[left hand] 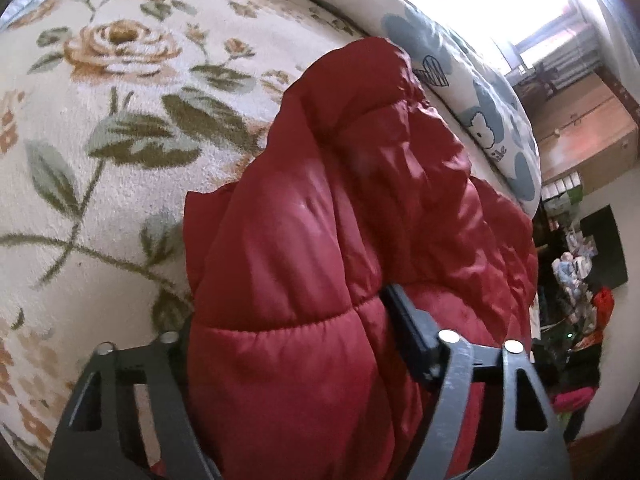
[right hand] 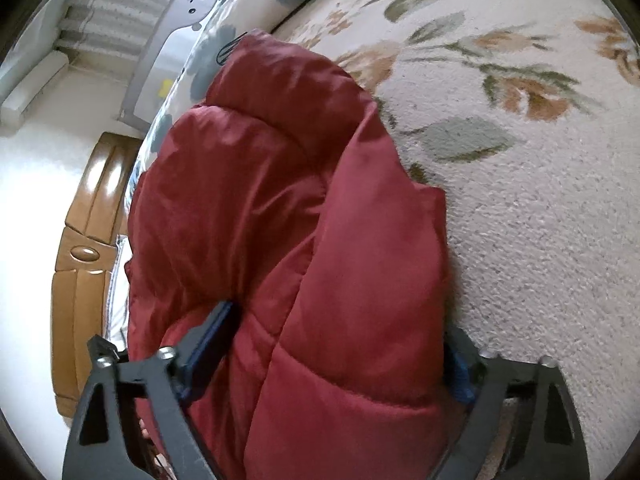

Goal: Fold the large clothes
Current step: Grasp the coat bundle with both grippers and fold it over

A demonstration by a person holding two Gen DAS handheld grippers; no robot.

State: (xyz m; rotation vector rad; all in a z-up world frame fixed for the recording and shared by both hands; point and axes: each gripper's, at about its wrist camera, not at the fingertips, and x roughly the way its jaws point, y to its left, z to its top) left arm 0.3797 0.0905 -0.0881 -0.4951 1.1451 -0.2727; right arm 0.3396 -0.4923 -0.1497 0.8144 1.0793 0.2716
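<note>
On the floral blanket, a bunched, puffy quilted red jacket.

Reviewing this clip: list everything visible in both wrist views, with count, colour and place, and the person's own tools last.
Puffer jacket: one, red, quilted, bunched up over the floral blanket, between the fingers of both tools.
Floral blanket: one, cream with tan roses and green leaves, spread under the jacket.
Cartoon-print bedding: one, white with grey-blue figures and hearts, along the blanket's far edge.
Wooden bed frame: one, glossy brown, at the left edge of the right wrist view.
Clutter by the wall: several items, mixed colours, too small to identify.
Left tool: one, dark grey, closed on a thick fold of the jacket.
Right tool: one, dark grey with blue pads, closed on another thick fold of the jacket.
</note>
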